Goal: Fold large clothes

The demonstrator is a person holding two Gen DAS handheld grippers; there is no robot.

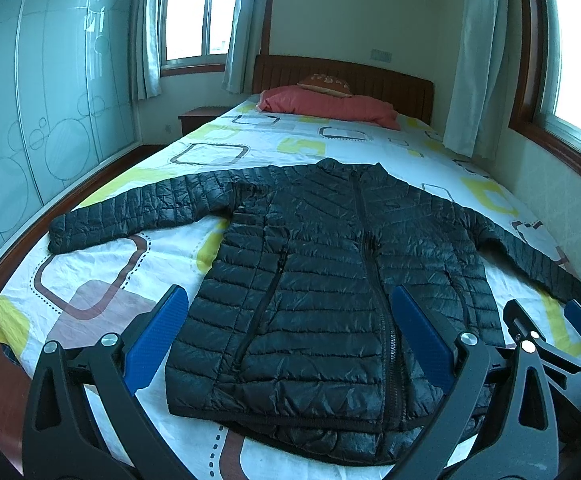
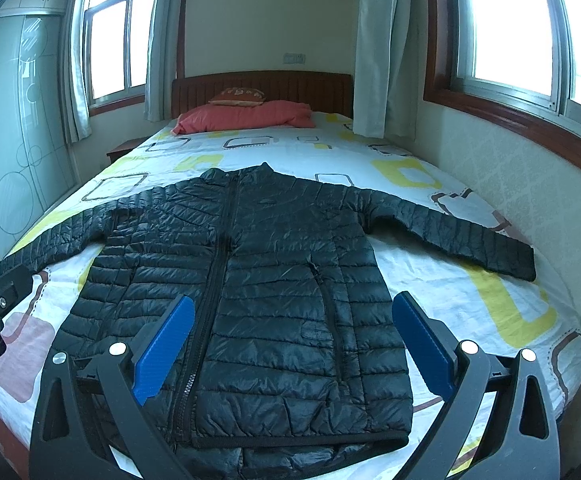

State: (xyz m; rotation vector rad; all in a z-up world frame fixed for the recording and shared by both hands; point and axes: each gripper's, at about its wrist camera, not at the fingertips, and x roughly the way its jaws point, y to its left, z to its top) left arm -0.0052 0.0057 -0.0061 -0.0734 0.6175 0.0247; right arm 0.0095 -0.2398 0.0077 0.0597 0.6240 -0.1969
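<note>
A black quilted puffer jacket [image 1: 322, 264] lies flat, zipped, front up on the bed, both sleeves spread out to the sides; it also shows in the right wrist view [image 2: 258, 272]. My left gripper [image 1: 290, 336] is open and empty, held above the jacket's hem on its left half. My right gripper [image 2: 290, 344] is open and empty, held above the hem on its right half. The right gripper also shows at the right edge of the left wrist view [image 1: 550, 340].
The bed [image 1: 90, 272] has a white sheet with yellow and brown squares. A red pillow [image 1: 330, 106] and wooden headboard [image 1: 370, 80] are at the far end. A glass wardrobe [image 1: 30, 120] stands to the left, a wall with windows [image 2: 530, 184] close on the right.
</note>
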